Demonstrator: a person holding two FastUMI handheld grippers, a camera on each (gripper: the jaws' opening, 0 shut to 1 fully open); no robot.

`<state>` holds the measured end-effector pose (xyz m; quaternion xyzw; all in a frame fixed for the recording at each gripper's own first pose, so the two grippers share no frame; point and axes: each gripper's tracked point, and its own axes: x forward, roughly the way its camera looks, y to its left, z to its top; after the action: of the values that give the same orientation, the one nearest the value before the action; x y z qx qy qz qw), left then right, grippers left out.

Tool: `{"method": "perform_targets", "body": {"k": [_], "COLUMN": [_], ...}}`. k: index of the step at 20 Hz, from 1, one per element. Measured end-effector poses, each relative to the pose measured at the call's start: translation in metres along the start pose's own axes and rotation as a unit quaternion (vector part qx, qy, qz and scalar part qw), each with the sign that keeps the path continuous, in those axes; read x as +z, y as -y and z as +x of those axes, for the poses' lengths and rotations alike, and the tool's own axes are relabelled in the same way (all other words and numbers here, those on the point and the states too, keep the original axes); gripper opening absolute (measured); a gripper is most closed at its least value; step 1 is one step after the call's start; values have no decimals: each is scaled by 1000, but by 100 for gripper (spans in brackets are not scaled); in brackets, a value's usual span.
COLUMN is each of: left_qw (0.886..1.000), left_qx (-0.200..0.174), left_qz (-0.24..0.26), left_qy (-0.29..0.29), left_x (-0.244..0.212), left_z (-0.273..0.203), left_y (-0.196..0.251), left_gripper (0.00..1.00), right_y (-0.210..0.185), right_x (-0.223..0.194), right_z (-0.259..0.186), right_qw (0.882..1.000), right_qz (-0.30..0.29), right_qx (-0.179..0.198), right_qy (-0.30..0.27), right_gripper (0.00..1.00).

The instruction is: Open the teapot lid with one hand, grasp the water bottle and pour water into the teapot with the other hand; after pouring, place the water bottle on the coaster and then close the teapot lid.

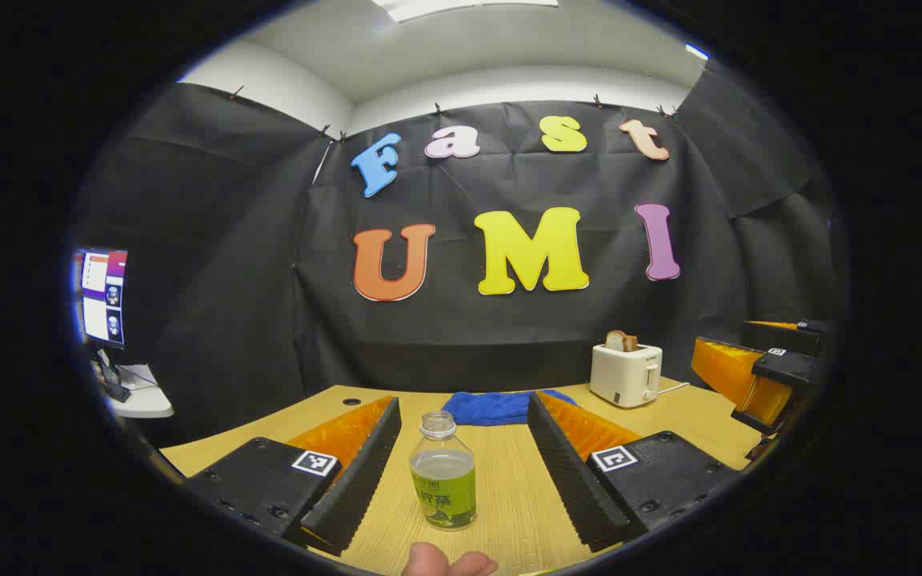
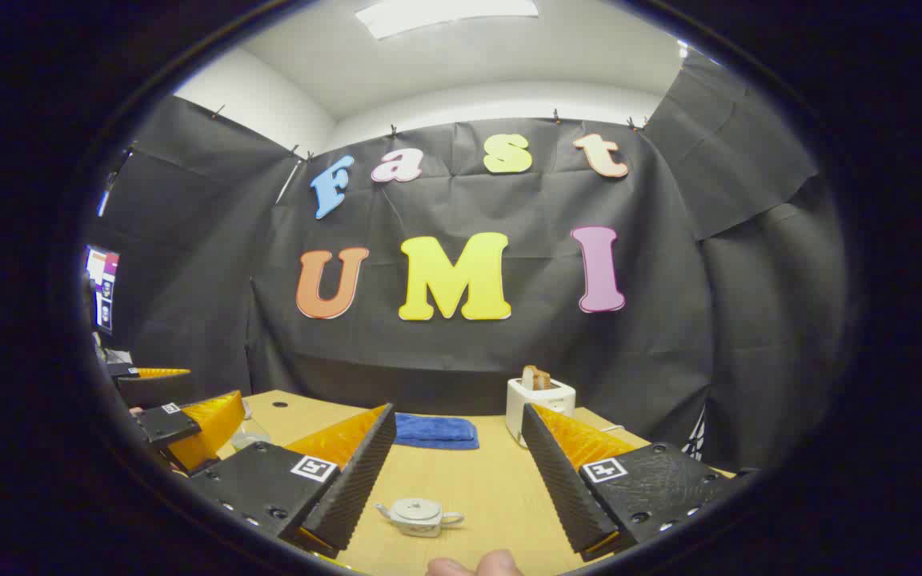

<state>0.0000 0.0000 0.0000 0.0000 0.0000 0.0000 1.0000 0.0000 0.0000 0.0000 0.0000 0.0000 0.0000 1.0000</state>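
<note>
In the left gripper view we see our left tool spread wide, its two fingers flanking the water bottle without touching it; the bottle stands upright on the tabletop at lower centre, clear, with no cap that we can make out, a green label whose print is too small to read, and pale liquid up to about the shoulder. A fingertip pokes in at the bottom edge, cut off. Behind the bottle lies a blue cloth, partly hidden by the fingers, and to the right a white toaster with a slice of bread in it. At the far right edge the other tool shows, cropped, so its opening is hard to judge there. In the right gripper view our right tool is also spread wide, and the teapot sits low between its fingers, touching neither: small, pale, lid on, spout to the left of the frame. We cannot make out a coaster.
</note>
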Motion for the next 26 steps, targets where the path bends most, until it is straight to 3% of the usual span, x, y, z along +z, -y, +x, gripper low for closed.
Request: {"method": "perform_targets", "body": {"k": [9,21,26], "left_qw": [1000,1000,1000], "left_qx": [-8,5,8], "left_qz": [6,-7,-5], "left_qy": [-5,-28,-30], "left_x": [-4,-15,-16], "left_z": [-1,1,3], "left_y": [4,-7,-8], "left_gripper": [99,99,99], "right_y": [4,-10,-19], "right_x": [-3,-24,-55], "right_z": [-5,3,13], "right_qw": [1000,1000,998], "right_qz": [2,4,0], "right_qx": [-8,12,30], "right_qy": [3,-23,-54], "right_gripper": [97,95,95]}}
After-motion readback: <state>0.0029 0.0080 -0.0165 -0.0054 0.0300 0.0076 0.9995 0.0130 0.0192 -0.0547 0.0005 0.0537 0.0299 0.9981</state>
